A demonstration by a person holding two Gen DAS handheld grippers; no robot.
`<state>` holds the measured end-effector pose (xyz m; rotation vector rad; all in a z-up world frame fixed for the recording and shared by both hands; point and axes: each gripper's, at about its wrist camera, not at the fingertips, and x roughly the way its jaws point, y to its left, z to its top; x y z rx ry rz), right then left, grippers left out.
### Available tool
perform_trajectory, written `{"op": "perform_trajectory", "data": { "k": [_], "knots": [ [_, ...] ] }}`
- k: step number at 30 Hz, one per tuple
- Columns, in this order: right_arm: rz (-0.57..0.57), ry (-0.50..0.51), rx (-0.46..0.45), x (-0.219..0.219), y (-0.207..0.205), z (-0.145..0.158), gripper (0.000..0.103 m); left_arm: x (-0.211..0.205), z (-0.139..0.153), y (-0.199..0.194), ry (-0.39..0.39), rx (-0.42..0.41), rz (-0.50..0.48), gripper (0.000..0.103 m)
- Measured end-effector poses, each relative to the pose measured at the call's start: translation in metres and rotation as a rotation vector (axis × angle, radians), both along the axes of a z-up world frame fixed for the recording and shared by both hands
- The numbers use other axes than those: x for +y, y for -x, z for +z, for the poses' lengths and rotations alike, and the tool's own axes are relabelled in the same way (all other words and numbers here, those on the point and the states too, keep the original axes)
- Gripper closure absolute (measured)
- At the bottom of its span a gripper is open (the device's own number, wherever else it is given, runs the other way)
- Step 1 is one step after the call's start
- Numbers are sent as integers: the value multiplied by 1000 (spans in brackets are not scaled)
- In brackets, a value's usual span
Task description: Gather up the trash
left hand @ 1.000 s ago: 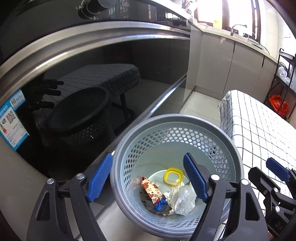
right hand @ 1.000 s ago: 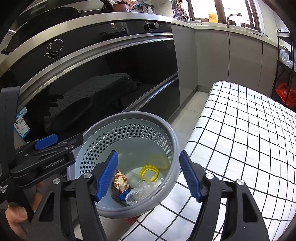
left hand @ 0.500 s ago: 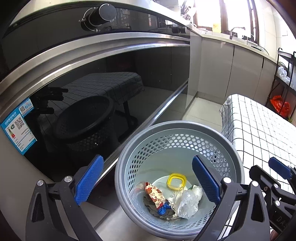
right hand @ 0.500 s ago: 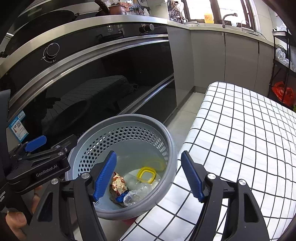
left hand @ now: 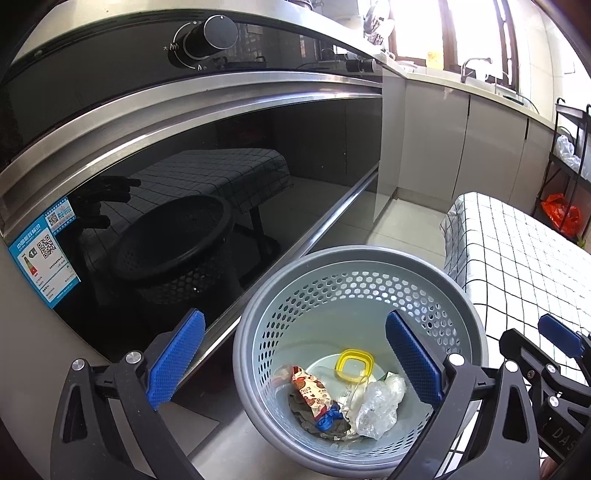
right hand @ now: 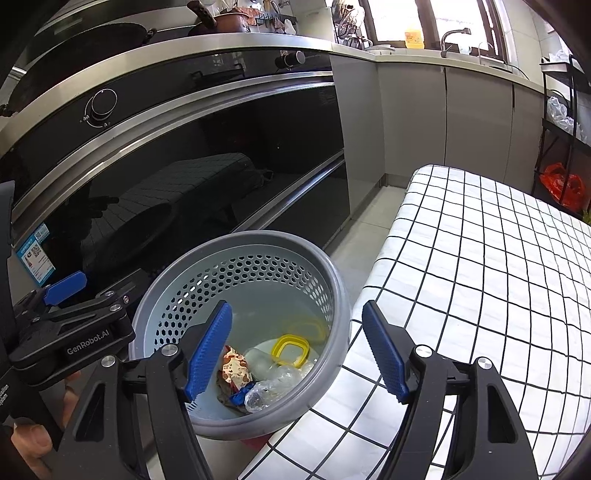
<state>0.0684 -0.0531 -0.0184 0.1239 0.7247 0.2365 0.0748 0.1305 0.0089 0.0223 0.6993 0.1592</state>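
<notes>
- Left gripper (left hand: 295, 358): jaws spread wide, nothing between the blue pads; it hangs above the near-left rim of the waste basket (left hand: 458, 295); one pad sits outside the basket, the other over its interior.
- Right gripper (right hand: 297, 350): jaws likewise wide apart and empty; its left pad hangs over the basket interior, its right pad over the checked tablecloth (right hand: 480, 266).
- Waste basket: grey, round, perforated wall; it stands on the floor, touching or just beside the table edge, in front of the black glass oven door (left hand: 229, 177).
- Contents at the basket bottom: a red-and-white printed wrapper (left hand: 310, 391); a yellow square lid ring (left hand: 352, 365); crumpled clear plastic (left hand: 376, 406); a small blue scrap (left hand: 327, 419) on dark material; all lying loosely together.
- Surroundings: a control knob (left hand: 218, 35) above the oven door; a blue label (left hand: 42, 258) at the door's left edge; grey cabinets (right hand: 476, 110) beyond; an orange bag (right hand: 561, 184) on a rack to the far right.
</notes>
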Motion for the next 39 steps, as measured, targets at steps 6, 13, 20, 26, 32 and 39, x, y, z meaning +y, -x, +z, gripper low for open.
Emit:
{"op": "perform_trajectory", "data": {
  "k": [6, 13, 20, 26, 32, 39],
  "knots": [
    [-6, -3, -5, -1, 1, 1, 33, -1, 0, 0, -9, -5, 1, 6],
    [-5, -1, -4, -1, 0, 2, 33, -4, -1, 0, -25, 2, 2, 6],
    [-6, -3, -6, -1, 1, 1, 33, -5, -1, 1, -27, 4, 1, 6],
    [-6, -3, -4, -1, 1, 1, 33, -3, -1, 1, -21, 3, 7, 6],
    [-7, -2, -4, -1, 1, 1, 33, -5, 0, 1, -42, -5, 3, 6],
    [-7, -3, -2, -3, 0, 1, 33, -4, 0, 1, -44, -6, 3, 6]
  ]
}}
